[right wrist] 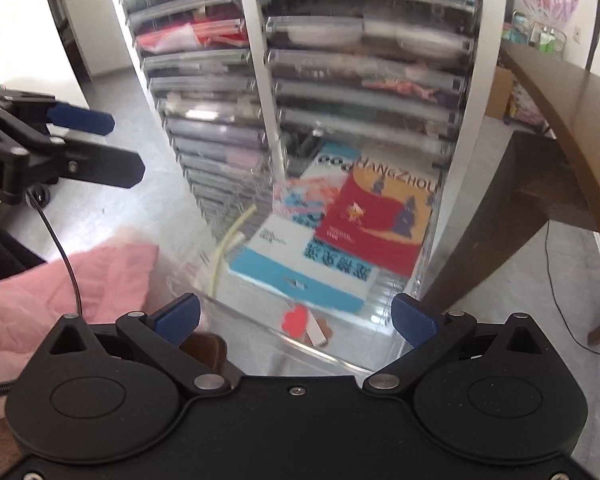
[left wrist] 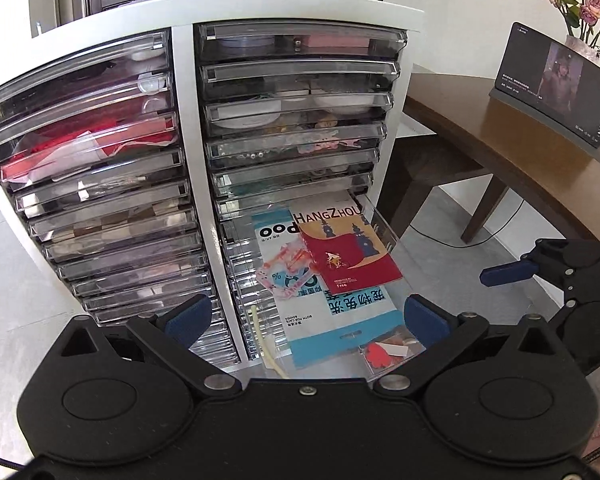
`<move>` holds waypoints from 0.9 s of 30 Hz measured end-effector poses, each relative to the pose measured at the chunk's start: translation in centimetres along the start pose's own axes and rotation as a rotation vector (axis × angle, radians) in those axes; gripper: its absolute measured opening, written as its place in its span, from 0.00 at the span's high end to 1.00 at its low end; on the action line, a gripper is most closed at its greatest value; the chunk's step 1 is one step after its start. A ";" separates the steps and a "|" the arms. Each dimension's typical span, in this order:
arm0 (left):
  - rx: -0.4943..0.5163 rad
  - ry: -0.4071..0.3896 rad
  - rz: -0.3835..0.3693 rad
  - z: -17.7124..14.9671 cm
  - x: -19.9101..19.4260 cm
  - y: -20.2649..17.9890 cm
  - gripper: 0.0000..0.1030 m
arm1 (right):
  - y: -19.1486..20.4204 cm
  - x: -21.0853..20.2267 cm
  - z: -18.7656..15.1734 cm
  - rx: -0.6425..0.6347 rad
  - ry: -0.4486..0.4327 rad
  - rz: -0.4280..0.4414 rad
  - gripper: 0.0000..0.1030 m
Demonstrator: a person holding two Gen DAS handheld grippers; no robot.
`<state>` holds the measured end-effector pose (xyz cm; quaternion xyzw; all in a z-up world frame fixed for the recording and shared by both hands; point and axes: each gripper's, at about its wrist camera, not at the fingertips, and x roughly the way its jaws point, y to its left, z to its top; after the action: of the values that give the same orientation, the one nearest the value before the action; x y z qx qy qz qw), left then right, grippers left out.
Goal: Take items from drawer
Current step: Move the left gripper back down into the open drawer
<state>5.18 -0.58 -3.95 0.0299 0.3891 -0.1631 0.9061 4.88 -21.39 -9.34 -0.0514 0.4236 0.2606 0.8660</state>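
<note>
- Thin red-and-orange paper booklet atop the pulled-out clear plastic drawer: light, floppy (likely slick); pinch an overhanging edge.
- Left gripper and right gripper both spread, empty.

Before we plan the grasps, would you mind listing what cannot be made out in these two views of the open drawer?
- Blue-white bag: left wrist view, its upper print is covered by the red booklet and pink packet.
- Hangzhou booklet: lower part hidden under the red booklet.
- Small box: contents too small to identify; right wrist view is motion-blurred.
- Closed drawers: contents unreadable through tinted fronts.
- Right gripper: cut off by the edge in the left wrist view.
</note>
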 end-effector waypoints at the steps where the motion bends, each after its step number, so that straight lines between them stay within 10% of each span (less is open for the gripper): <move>1: -0.005 0.002 -0.006 -0.1 0.2 -0.3 0.00 | -0.1 0.0 -0.1 0.001 -0.001 -0.001 0.00; 27: 0.028 0.036 0.014 0.9 3.6 -1.1 0.00 | 0.9 1.2 -1.0 -0.057 0.040 -0.023 0.00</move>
<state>7.83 -2.74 -5.84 0.0481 0.4028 -0.1615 0.8996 4.35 -20.49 -10.74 -0.0858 0.4325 0.2616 0.8586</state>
